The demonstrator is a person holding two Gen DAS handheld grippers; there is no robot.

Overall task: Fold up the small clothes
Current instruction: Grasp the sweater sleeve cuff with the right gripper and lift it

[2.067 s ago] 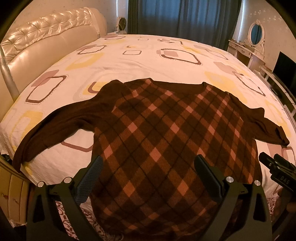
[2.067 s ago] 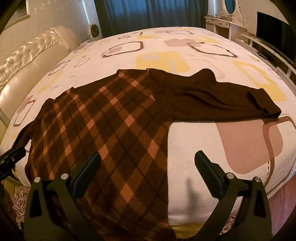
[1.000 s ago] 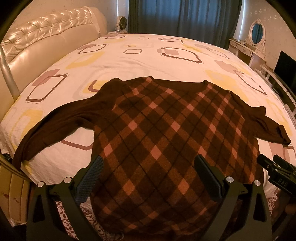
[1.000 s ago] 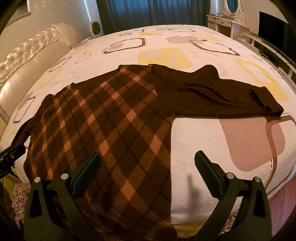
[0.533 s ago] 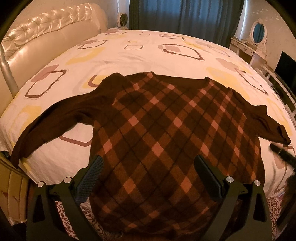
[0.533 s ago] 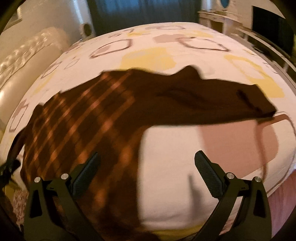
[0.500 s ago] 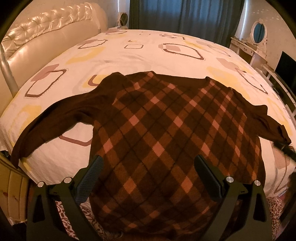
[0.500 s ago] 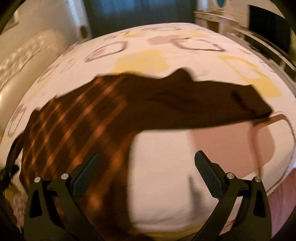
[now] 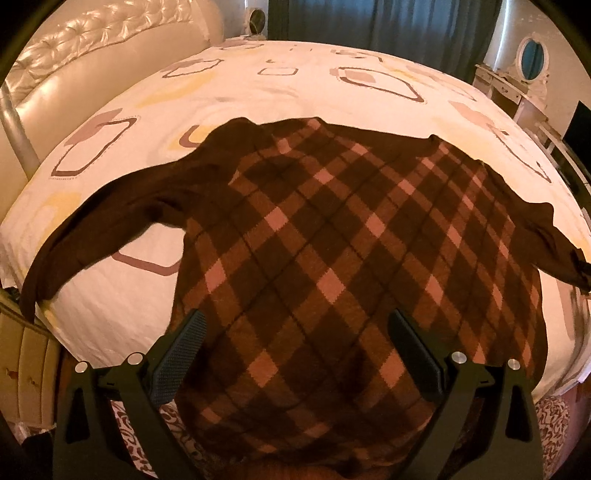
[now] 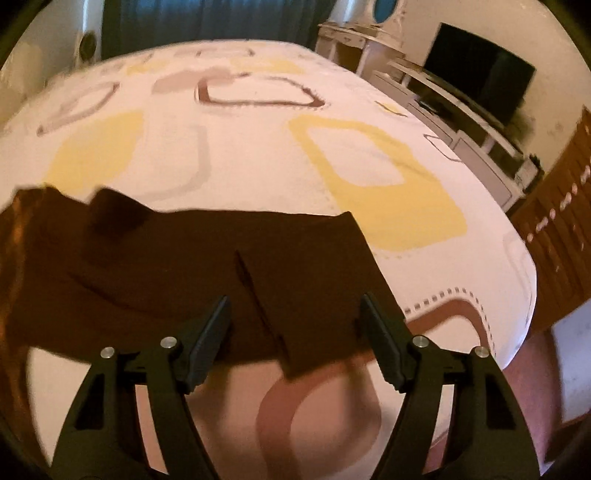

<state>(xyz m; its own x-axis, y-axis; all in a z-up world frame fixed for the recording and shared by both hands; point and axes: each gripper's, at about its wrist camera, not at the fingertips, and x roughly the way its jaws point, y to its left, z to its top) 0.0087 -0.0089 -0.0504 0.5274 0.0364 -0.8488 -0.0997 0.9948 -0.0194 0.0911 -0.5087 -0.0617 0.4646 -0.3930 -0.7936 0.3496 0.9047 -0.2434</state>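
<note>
On the bed (image 9: 280, 88), over a white cover printed with yellow and brown rounded squares, we record one brown sweater (image 9: 332, 266) with a pink-and-dark diamond pattern, lying flat. Its long axis, hem to neckline, runs away from us: the hem hangs over the near edge of the bed and the neckline points toward the far curtains (image 9: 388, 22). The sleeves cross that axis. The left sleeve (image 9: 110, 218) slants out and down to the left edge of the bed; the right sleeve (image 10: 229, 269) stretches off to the right, its cuff (image 10: 325, 291) at the outer end.

We note the left gripper (image 9: 295, 354) above the lower body of the sweater, jaws wide apart, nothing between them. We note the right gripper (image 10: 295, 332) low over the right cuff, jaws apart and set either side of it; whether they touch the cloth we cannot tell, the view being blurred.

Also listed: padded headboard (image 9: 92, 48) at left, dressing table with oval mirror (image 9: 530, 64), dark television (image 10: 480, 70) on a low white stand.
</note>
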